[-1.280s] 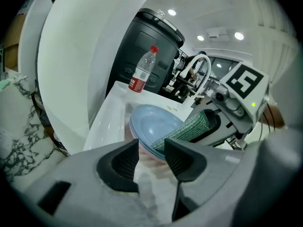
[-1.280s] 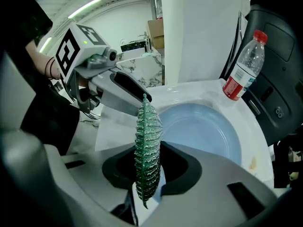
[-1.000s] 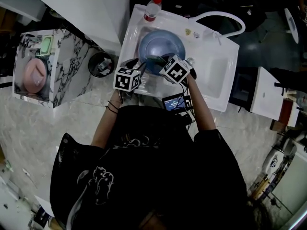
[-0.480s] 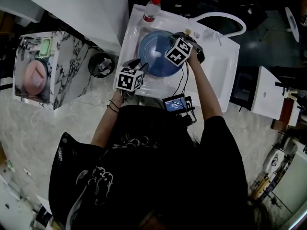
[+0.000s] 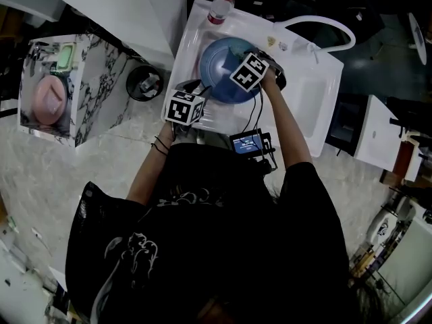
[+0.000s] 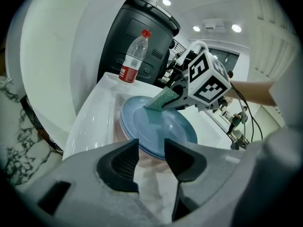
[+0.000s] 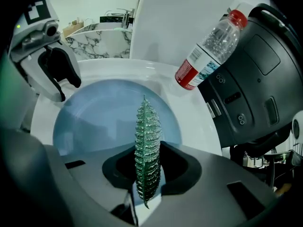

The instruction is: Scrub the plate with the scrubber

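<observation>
The round blue plate (image 5: 223, 73) lies in the left part of the white sink basin (image 5: 307, 106), its face up. On its far side rests the thin green glittering scrubber (image 7: 147, 136). The right gripper (image 7: 148, 167) has it pinched tight between its jaws, edge-on, with the free end reaching out onto the blue surface (image 6: 161, 126).

The left gripper (image 6: 151, 156) waits just beside the near rim of the plate. Its jaws stand a narrow way apart and nothing is between them; only white sink shows through the gap.

I judge the plate to be stiff, smooth and rather slippery, so it may slide or turn under the rubbing. The near rim is the natural place to take hold, one jaw above and one below, and not too hard, because it could chip if it is ceramic. The scrubber looks soft and light and will bend when pressed.

A clear plastic bottle with a red cap (image 5: 221, 7) stands at the far corner of the sink. Well apart to the left is a marble-patterned counter (image 5: 94, 106) that carries a pink dish (image 5: 42, 105).
</observation>
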